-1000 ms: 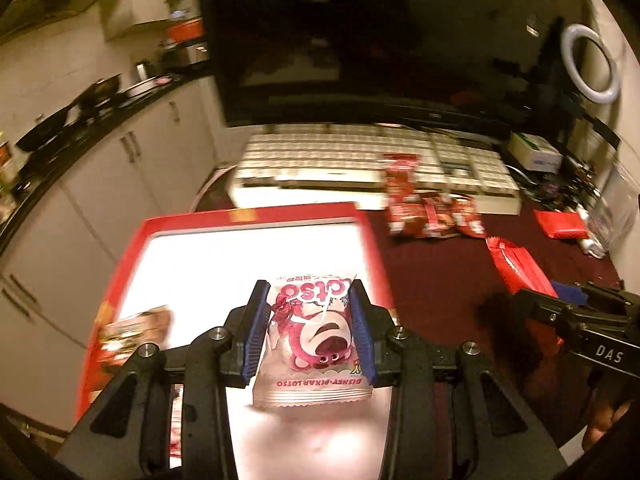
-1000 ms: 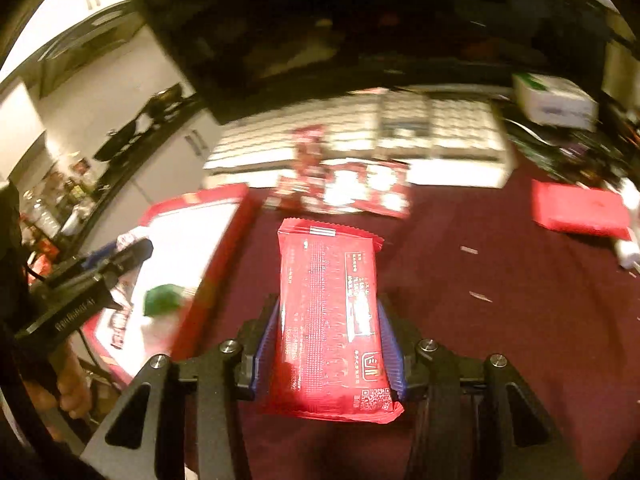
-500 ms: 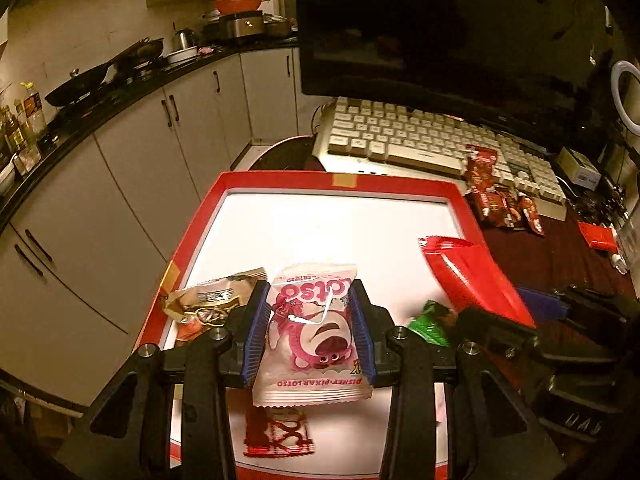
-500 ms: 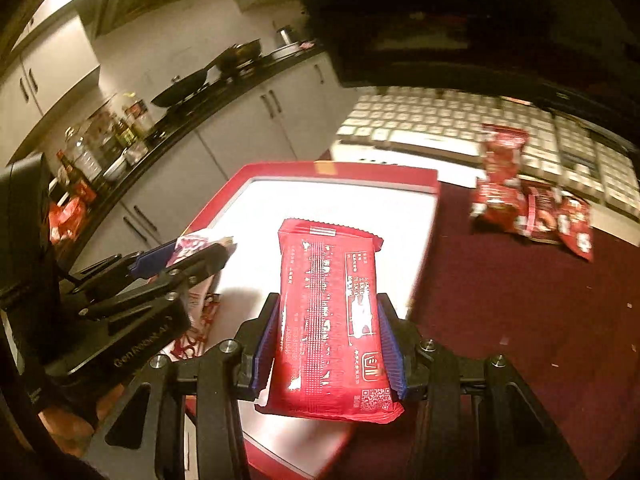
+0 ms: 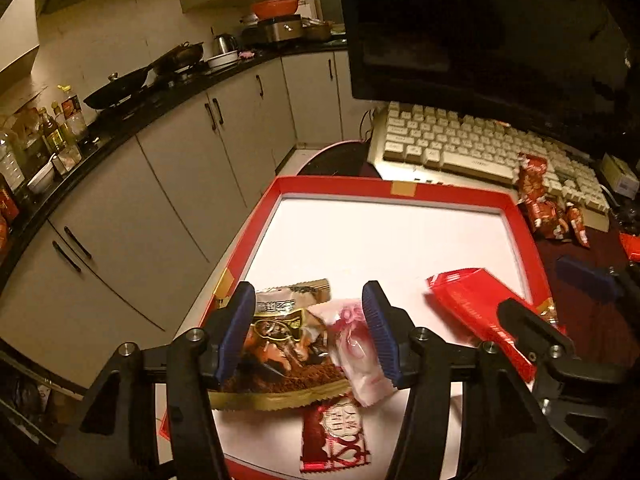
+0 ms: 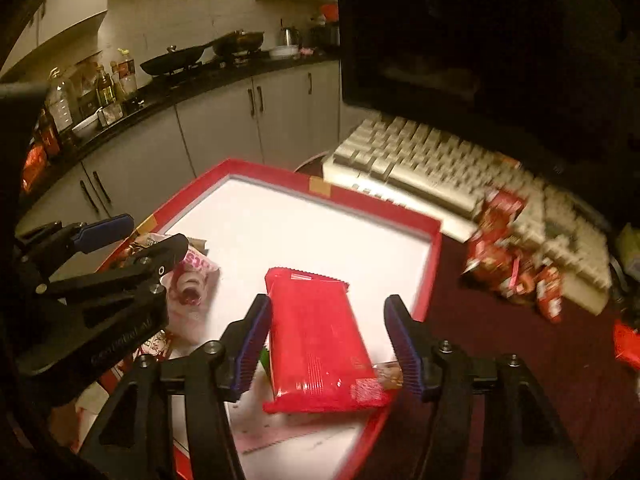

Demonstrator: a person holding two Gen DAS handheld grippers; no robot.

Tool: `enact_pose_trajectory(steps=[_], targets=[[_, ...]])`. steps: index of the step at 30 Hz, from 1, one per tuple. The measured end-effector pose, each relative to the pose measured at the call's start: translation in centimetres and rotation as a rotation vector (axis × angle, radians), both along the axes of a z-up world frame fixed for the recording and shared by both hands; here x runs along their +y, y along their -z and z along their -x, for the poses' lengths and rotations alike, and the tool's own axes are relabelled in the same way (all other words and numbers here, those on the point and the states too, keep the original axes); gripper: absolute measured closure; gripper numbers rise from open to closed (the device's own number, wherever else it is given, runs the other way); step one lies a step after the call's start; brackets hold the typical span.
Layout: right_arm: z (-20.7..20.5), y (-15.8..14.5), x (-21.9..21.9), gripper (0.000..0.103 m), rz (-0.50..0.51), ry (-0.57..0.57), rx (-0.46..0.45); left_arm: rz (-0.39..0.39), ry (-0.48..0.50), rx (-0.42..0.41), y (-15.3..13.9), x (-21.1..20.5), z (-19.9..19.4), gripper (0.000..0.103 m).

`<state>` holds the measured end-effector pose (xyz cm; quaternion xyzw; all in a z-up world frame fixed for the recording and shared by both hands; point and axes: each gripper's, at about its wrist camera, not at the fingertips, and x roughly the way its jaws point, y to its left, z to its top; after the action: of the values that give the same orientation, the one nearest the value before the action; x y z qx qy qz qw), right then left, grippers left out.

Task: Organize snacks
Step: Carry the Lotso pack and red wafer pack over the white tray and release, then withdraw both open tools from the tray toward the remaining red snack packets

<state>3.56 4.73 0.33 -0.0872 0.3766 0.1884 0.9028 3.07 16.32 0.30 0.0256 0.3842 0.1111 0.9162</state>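
Your red-rimmed tray [image 5: 400,190] holds, from left to right, a brown-and-gold packet [image 5: 280,344], a pink-and-white snack bag [image 5: 356,348] with a small red packet [image 5: 334,438] just in front, and a long red wrapper [image 6: 316,336]. Your left gripper [image 5: 310,326] hovers low over the tray's left near corner, jaws spread wide, the pink bag lying loose between them. Your right gripper [image 6: 328,340] hangs over the tray's right near side, jaws likewise released, the red wrapper lying free. More red packets [image 5: 548,210] sit by the keyboard [image 5: 460,144].
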Motion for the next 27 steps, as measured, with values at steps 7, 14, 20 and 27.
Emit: enact_pose_trajectory(steps=[7,14,20,27], targets=[[2.5,-3.1,-2.4,0.033,0.058,0.080,-0.125,-0.014,0.063,-0.041,-1.8,-2.6,1.2,0.047],[4.5,-5.6,-5.6,0.030,0.088,0.171,-0.201,-0.038,0.116,-0.047,-2.7,-5.6,1.8,0.046],[4.8,-6.2,-9.5,0.028,0.101,0.268,-0.202,-0.060,0.164,-0.040,-2.8,-8.5,2.2,0.046],[4.9,-6.0,-15.2,0.028,0.088,0.401,-0.175,-0.098,0.229,-0.033,-3.0,-12.2,2.8,0.046]])
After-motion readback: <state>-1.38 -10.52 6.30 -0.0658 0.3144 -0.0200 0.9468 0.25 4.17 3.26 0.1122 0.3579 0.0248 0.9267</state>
